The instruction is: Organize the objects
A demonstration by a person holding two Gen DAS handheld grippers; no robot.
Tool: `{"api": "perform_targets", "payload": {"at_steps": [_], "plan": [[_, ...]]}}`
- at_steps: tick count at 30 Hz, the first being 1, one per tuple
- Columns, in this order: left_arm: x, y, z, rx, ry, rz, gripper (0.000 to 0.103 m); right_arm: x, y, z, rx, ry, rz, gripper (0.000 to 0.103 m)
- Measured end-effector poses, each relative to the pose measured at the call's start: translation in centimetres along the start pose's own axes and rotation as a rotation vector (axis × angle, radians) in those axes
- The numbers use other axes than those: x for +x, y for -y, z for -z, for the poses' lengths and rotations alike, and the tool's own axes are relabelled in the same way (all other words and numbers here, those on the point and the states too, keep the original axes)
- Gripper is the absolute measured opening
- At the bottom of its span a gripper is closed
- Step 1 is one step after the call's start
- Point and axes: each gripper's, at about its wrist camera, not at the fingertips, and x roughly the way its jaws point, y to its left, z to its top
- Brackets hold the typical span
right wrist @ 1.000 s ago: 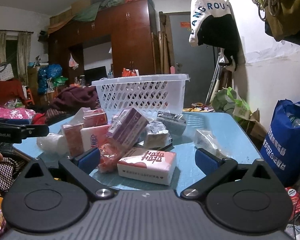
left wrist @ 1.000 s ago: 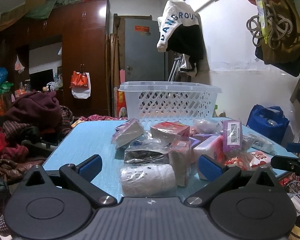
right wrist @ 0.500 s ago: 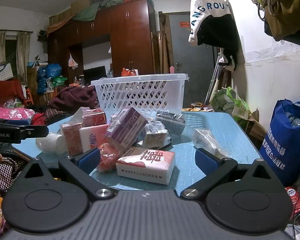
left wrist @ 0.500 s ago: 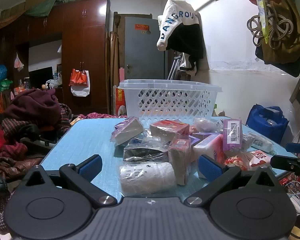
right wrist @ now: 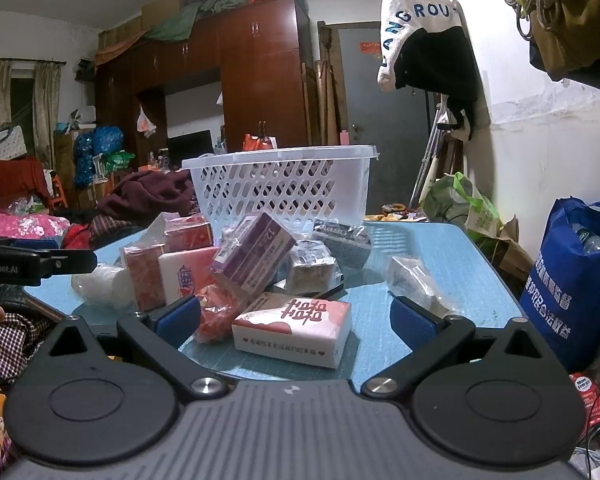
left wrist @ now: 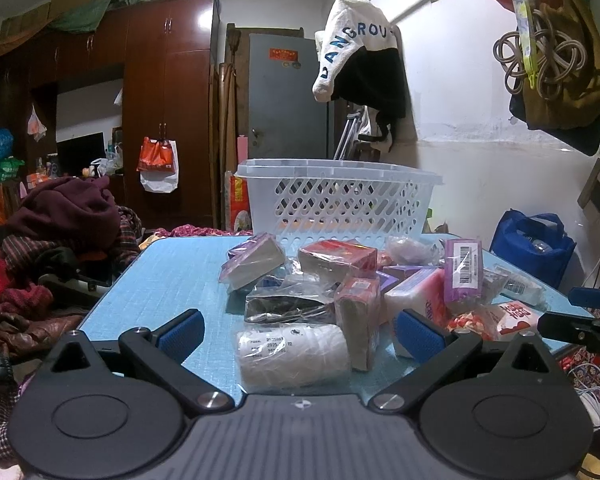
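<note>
Both sets of fingers are held spread wide with nothing between them: the left gripper [left wrist: 298, 330] faces a wrapped white roll [left wrist: 294, 354], the right gripper [right wrist: 296, 318] a pink-and-white tissue pack [right wrist: 294, 332]. The packets are heaped on the blue tabletop [left wrist: 172, 276], in front of the white basket [left wrist: 338, 202].

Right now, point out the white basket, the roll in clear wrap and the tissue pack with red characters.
white basket [left wrist: 340, 204], left wrist view, on its lattice front wall.
roll in clear wrap [left wrist: 292, 354], left wrist view, on its side.
tissue pack with red characters [right wrist: 296, 330], right wrist view, on its top face.
</note>
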Motion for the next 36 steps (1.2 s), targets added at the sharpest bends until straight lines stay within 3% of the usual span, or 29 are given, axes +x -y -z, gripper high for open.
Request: {"api": "perform_targets", "payload": {"at_steps": [36], "plan": [[0.2,0.09,0.2,0.007,-0.007,0.005,0.103,0.07,0.23,0.02,-0.006,-0.007,0.007,0.103]]}}
